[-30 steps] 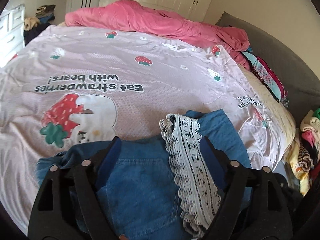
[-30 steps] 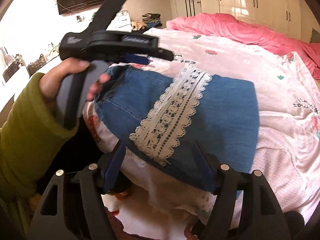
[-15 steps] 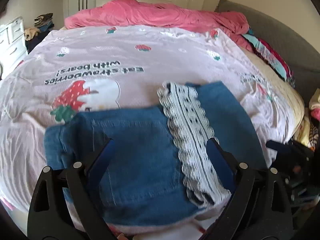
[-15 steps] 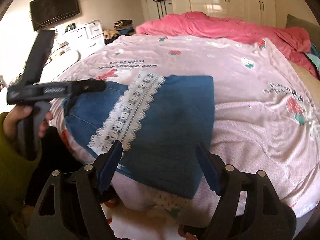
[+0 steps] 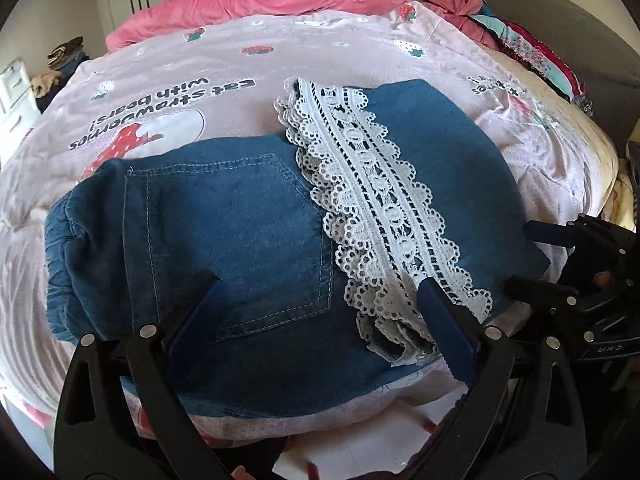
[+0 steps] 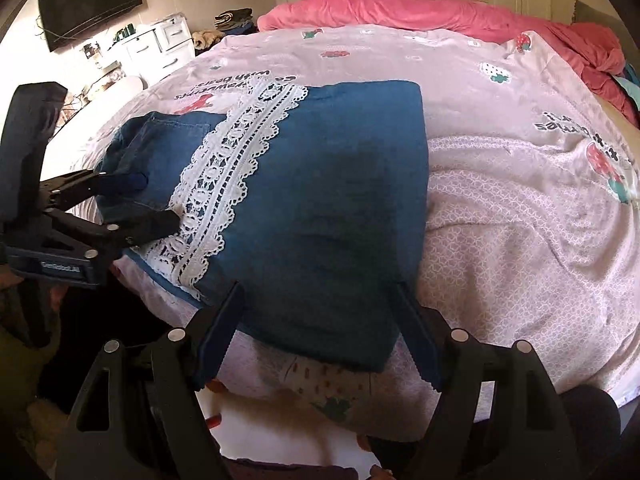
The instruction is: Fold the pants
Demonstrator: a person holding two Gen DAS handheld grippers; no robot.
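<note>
Folded pants [image 5: 248,232] lying at the near edge of the bedspread [image 5: 360,52], both grippers hanging released beside them.

Left gripper [image 5: 316,312] is hovering over the pocket end, right gripper [image 6: 316,312] over the plain end, jaws spread, gripping nothing, probably checking the fold. Lace hem [image 5: 372,200] is crossing the middle. Right view alone is showing the TV [image 6: 90,0] beyond the pants.

Open quilt [image 6: 520,208] beyond pants [image 6: 328,200]; comforter [image 6: 420,12] behind.
</note>
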